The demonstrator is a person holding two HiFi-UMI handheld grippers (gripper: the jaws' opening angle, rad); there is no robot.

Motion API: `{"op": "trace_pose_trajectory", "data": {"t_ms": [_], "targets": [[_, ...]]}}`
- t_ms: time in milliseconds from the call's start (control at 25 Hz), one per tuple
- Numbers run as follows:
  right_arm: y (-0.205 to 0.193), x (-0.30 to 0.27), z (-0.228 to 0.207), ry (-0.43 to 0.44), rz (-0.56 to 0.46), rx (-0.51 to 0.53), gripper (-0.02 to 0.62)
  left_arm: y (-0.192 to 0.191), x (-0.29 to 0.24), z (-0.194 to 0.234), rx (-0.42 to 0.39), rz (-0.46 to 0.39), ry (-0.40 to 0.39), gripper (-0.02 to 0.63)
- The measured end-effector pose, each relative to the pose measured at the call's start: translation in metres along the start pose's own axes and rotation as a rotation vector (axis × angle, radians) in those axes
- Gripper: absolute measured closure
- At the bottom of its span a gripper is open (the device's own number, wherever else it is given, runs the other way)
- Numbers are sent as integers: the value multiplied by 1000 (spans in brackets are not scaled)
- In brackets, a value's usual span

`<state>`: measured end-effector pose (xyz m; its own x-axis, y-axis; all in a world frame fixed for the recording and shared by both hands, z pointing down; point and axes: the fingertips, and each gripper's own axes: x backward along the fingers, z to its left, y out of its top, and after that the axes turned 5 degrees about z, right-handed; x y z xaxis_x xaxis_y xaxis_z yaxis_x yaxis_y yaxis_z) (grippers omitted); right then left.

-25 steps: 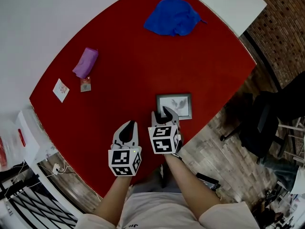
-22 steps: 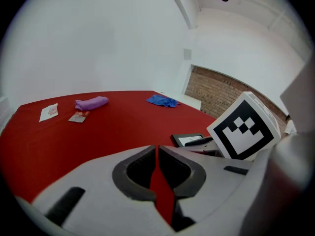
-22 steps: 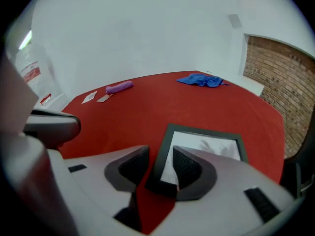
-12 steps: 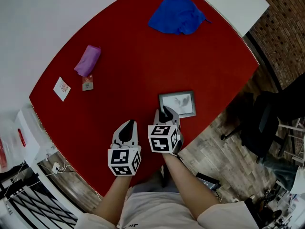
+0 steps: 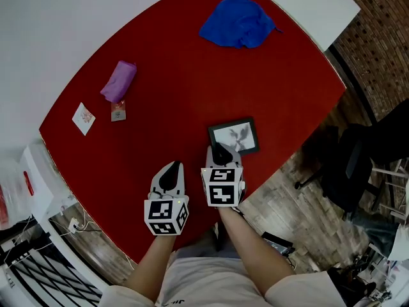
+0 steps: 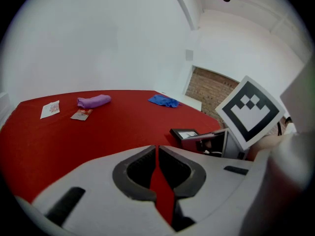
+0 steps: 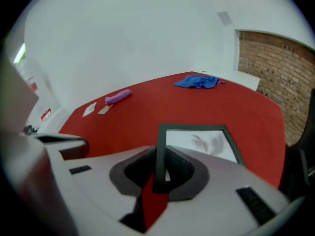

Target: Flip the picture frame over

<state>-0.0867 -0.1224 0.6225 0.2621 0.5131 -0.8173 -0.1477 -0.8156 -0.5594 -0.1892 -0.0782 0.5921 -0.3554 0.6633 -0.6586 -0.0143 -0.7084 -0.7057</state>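
A small dark-rimmed picture frame with a pale feather print lies face up near the front right of the red table. My right gripper is at its near left corner. In the right gripper view the frame's left border runs between the jaws, which are closing, and the pads press on it. My left gripper hovers to the left of it, shut and empty, with only red table showing past its fingertips. From there the frame lies to the right.
A crumpled blue cloth lies at the far side of the table. A purple roll and two small cards lie at the left. The table's front right edge is close to the frame, with a dark chair on the wooden floor beyond.
The right gripper's jaws have narrowed onto the frame's near left corner. The frame has turned a little on the table. The left gripper has stayed put.
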Motion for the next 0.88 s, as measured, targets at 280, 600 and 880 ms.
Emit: {"op": "trace_pose_trajectory", "data": {"t_ms": [280, 600, 880], "targets": [[27, 34, 24, 264, -79, -245, 532, 0, 3, -6, -6, -5, 1, 600], [56, 64, 24, 606, -171, -538, 532, -6, 1, -20, -25, 4, -19, 600], [67, 86, 20, 914, -246, -834, 532, -4, -2, -48, -74, -23, -71, 600]]}}
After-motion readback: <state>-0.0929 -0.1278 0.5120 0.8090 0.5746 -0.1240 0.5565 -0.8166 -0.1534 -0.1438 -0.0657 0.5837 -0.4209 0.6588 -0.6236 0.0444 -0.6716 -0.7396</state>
